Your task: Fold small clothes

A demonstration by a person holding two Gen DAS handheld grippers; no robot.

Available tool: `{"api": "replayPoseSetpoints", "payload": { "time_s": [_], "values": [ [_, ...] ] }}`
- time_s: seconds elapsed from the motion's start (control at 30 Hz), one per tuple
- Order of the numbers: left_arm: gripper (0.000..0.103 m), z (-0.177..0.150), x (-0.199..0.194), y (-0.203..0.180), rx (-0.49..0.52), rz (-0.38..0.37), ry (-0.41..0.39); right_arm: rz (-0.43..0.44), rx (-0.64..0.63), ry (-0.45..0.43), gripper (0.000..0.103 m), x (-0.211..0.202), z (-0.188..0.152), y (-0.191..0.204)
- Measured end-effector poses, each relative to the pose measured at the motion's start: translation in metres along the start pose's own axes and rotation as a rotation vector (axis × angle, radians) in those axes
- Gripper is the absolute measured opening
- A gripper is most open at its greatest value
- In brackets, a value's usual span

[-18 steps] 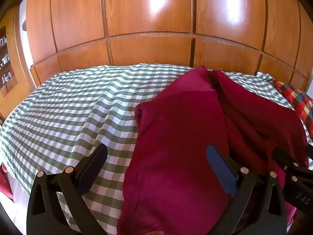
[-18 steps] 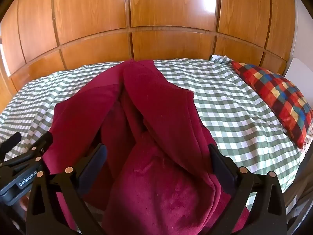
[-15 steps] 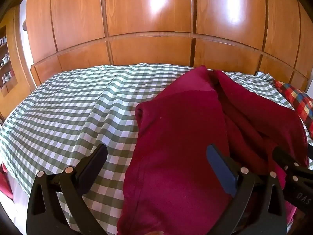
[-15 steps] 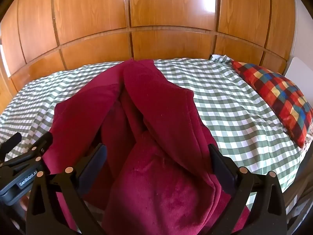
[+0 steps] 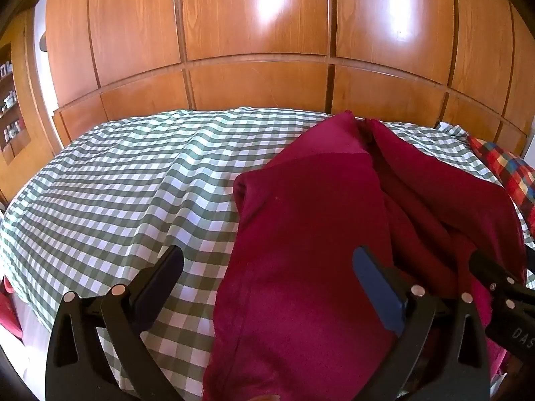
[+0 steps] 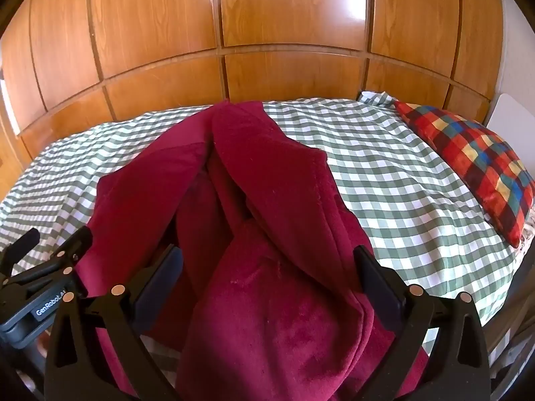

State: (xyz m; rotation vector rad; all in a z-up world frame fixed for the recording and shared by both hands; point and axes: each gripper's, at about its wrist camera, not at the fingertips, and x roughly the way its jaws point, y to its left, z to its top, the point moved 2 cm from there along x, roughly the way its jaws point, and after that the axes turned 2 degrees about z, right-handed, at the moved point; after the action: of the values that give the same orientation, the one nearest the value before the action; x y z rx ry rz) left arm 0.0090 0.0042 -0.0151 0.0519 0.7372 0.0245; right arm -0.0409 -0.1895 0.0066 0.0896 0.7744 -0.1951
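Observation:
A dark red fleece garment (image 5: 311,234) lies crumpled on the green-and-white checked bed sheet (image 5: 127,180); it also fills the middle of the right wrist view (image 6: 267,220). My left gripper (image 5: 267,277) is open, its jaws wide apart over the garment's left edge near the bed's front. My right gripper (image 6: 267,274) is open, its jaws astride the garment's near folds. Neither holds the cloth. Each gripper shows at the edge of the other's view.
A wooden panelled wall (image 5: 260,67) stands behind the bed. A red, blue and yellow checked pillow (image 6: 474,160) lies at the bed's right end. Shelves (image 5: 10,107) are at the far left. The checked sheet (image 6: 401,173) lies between garment and pillow.

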Motion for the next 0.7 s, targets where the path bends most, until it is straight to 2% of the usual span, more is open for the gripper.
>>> {"api": "replayPoseSetpoints", "payload": {
  "time_s": [0.7],
  "values": [
    [0.101, -0.0031, -0.0038, -0.0014, 0.004, -0.002, 0.007, 0.001, 0.001, -0.001, 0.1, -0.0092, -0.0013, -0.002]
  ]
}}
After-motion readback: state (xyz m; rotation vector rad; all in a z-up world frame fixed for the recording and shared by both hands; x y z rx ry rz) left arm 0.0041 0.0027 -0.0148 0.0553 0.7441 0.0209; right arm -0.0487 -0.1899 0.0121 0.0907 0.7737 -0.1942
